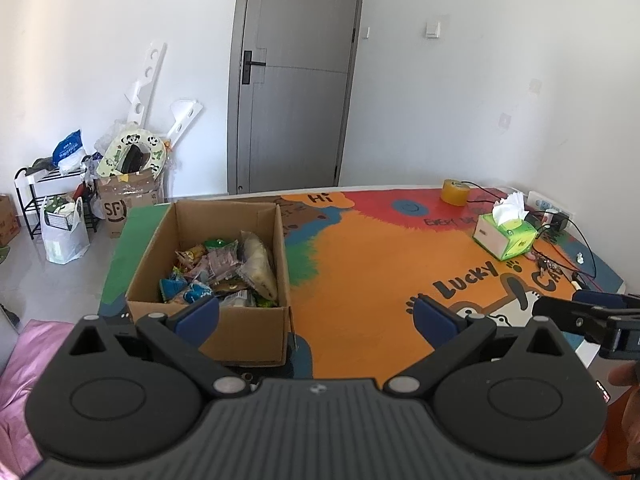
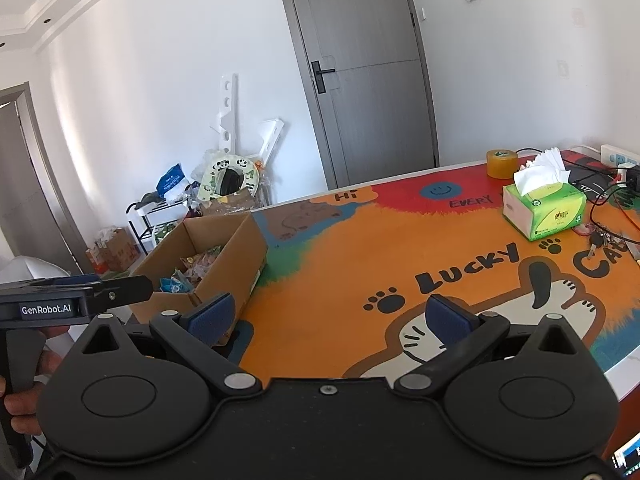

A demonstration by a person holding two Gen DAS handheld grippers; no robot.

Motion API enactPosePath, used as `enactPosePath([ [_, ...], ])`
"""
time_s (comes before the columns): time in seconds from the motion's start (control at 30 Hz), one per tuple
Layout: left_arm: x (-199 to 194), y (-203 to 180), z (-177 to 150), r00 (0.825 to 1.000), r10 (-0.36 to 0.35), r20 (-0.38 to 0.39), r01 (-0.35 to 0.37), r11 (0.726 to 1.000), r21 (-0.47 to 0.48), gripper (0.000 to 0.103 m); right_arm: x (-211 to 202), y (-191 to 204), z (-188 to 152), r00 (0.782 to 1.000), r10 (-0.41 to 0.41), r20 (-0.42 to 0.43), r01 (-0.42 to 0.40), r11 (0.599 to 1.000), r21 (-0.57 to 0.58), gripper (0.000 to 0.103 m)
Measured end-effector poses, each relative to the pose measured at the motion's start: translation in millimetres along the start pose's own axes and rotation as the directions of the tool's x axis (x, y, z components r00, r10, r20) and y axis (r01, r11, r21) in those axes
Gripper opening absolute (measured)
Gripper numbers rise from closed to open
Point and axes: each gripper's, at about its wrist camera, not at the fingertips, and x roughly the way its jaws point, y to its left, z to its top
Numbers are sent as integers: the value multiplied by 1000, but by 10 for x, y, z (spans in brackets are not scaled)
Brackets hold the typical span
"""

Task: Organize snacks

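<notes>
An open cardboard box [image 1: 276, 320] stands on the left part of the colourful table mat [image 1: 368, 264]; it also shows in the right wrist view [image 2: 236, 248]. Several snack packets [image 1: 224, 272] lie inside it, partly seen in the right wrist view [image 2: 192, 272]. My left gripper [image 1: 316, 314] is open and empty, above the box's near right corner. My right gripper [image 2: 330, 316] is open and empty, over the mat right of the box. The right gripper shows at the right edge of the left wrist view [image 1: 588, 312]; the left one shows at the left of the right wrist view [image 2: 120, 288].
A green tissue box [image 2: 544, 210], a roll of yellow tape [image 2: 501, 163], keys [image 2: 598, 240], cables and a power strip [image 2: 620, 160] lie at the table's far right. Beyond the table stand a grey door [image 1: 296, 76], a rack with bags and cartons [image 1: 60, 196].
</notes>
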Motion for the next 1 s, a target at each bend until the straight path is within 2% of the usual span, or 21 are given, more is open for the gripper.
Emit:
enactPosePath([
  [1.0,62,66,-44,999,30,-22,-30,1000,-8,103,34,-24,-25,1000,-4,-22,4,1000,-3,103],
])
